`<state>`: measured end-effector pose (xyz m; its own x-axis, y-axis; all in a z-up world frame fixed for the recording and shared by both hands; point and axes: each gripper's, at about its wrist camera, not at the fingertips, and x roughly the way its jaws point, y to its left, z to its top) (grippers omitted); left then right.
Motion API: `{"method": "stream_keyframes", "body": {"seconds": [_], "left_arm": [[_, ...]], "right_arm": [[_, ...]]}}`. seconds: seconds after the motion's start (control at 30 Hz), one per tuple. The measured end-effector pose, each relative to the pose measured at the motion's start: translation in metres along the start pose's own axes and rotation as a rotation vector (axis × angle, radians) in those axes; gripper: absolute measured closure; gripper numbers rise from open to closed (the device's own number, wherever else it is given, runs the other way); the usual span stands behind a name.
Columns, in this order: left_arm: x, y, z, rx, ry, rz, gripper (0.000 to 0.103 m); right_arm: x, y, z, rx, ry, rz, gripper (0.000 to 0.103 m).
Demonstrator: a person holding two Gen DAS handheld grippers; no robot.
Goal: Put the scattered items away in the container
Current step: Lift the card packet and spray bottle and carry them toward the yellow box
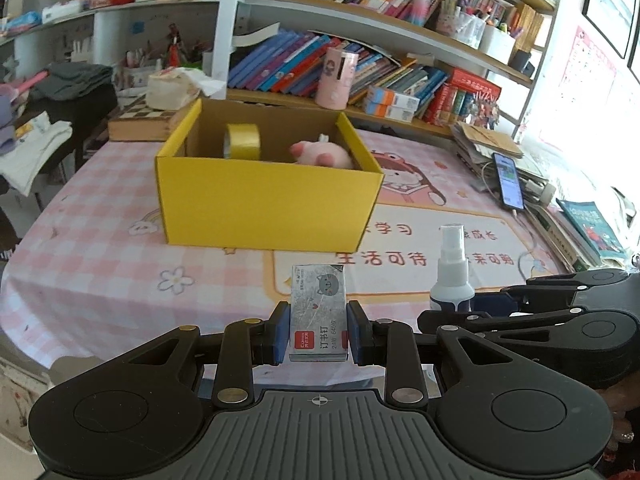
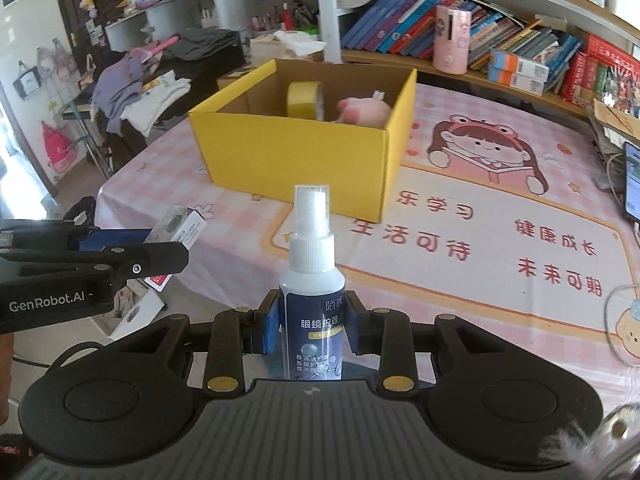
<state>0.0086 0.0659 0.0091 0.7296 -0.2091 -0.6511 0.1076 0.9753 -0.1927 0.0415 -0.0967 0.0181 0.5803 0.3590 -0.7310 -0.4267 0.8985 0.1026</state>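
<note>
Silver staple box, red label

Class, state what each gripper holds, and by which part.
Left gripper: staple box, by its lower sides. Right gripper: spray bottle, by its body's sides.

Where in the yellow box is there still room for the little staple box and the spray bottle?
The yellow box is crowded at the back: the tape roll and the pink plush toy sit there. The left part, beside the tape, looks bare; the floor behind the front wall is hidden. The left gripper holds the staple box; the right gripper holds the spray bottle.
</note>
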Motion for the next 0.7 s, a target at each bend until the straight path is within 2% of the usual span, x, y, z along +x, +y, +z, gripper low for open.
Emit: {"method": "stream_keyframes", "body": {"seconds": [0.5, 0.7], "left_arm": [[-0.007, 0.020, -0.003, -0.001, -0.003, 0.007, 0.075], [-0.013, 0.037, -0.006, -0.035, -0.003, 0.037, 0.075]], "right_arm": [[0.006, 0.028, 0.006, -0.051, 0.005, 0.022, 0.072], [0.016, 0.044, 0.012, -0.085, 0.010, 0.052, 0.072]]}}
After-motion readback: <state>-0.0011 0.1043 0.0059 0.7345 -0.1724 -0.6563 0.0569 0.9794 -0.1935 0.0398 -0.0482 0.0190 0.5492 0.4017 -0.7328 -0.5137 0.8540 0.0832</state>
